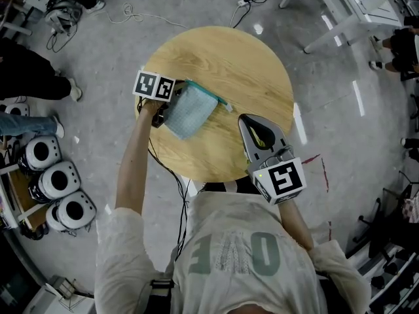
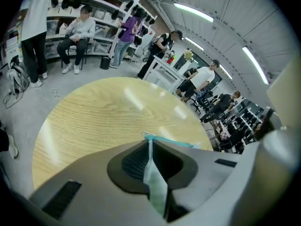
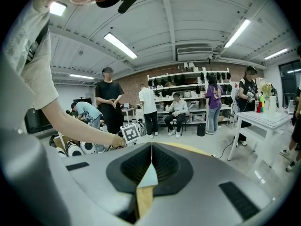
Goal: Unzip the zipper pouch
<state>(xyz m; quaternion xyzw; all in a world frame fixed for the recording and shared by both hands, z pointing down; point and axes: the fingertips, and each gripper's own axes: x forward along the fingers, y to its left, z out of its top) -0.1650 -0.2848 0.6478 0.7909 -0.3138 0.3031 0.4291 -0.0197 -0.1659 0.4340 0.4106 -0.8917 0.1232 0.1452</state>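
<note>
A pale short-sleeved T-shirt (image 1: 229, 254) bears faded green lettering. The grey left gripper (image 2: 149, 144) and right gripper (image 1: 243, 119) have black ribbed jaws and white marker cubes (image 1: 154, 86); a black cable (image 1: 185, 208) hangs at the left one's six o'clock.

Glossy smooth wood table (image 1: 242, 64); soft woven cloth pouch (image 1: 188, 110).

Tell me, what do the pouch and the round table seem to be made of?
The pouch seems soft fabric, pale blue-grey, matte; fine grid texture, limp fold. The table looks like light wood or wood-look laminate, smooth, slightly glossy; grain lines and lamp reflections show.
</note>
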